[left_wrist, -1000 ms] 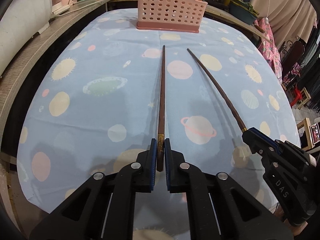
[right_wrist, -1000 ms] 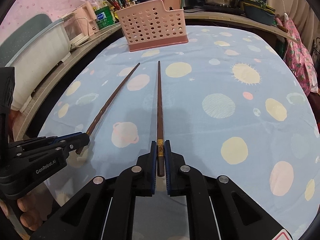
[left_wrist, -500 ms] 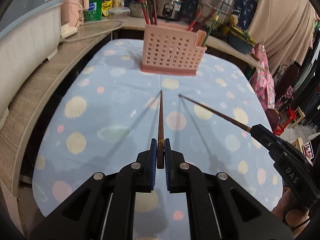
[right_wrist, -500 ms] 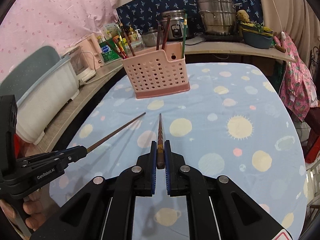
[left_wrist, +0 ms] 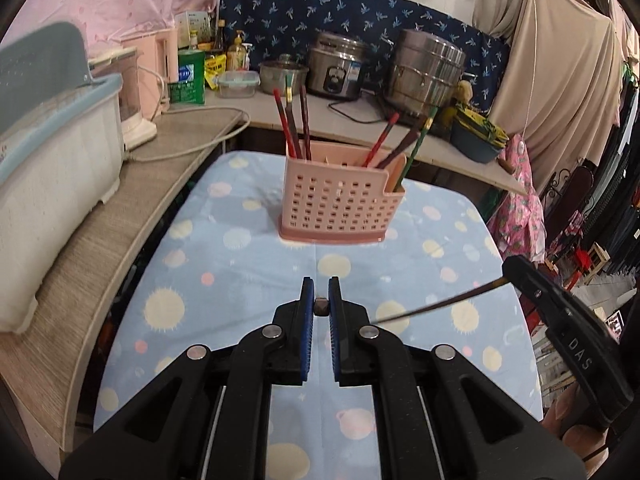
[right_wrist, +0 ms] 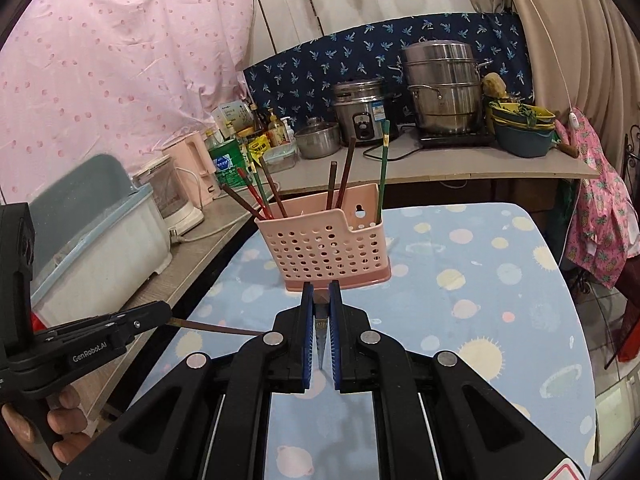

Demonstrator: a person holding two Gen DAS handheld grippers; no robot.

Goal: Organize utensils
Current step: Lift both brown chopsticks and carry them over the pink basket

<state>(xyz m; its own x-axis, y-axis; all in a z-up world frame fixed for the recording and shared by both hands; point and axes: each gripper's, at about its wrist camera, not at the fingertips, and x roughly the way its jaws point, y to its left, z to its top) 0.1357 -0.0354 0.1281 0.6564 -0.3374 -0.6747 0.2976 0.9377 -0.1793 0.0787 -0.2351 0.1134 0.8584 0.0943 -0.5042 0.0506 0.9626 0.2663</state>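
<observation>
Planet-print tablecloth (left_wrist: 240, 272) | pink perforated holder (left_wrist: 338, 204) | dark-brown chopstick (right_wrist: 218, 327), slender

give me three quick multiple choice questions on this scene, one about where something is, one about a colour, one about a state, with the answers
1. Where does the utensil basket stand?
A. on the spotted blue cloth
B. on the wooden counter
C. inside the white bin

2. What colour is the basket?
A. green
B. pink
C. grey

3. What is the left hand-held gripper doing?
A. standing wide open with nothing in it
B. shut on a brown chopstick
C. clamped on the basket rim

Answers:
1 A, the basket sits on the blue cloth at the far end of the table.
2 B, its perforated walls are plain pink.
3 B, the blue pads pinch the left chopstick; the right hand-held gripper likewise pinches the right chopstick.
</observation>
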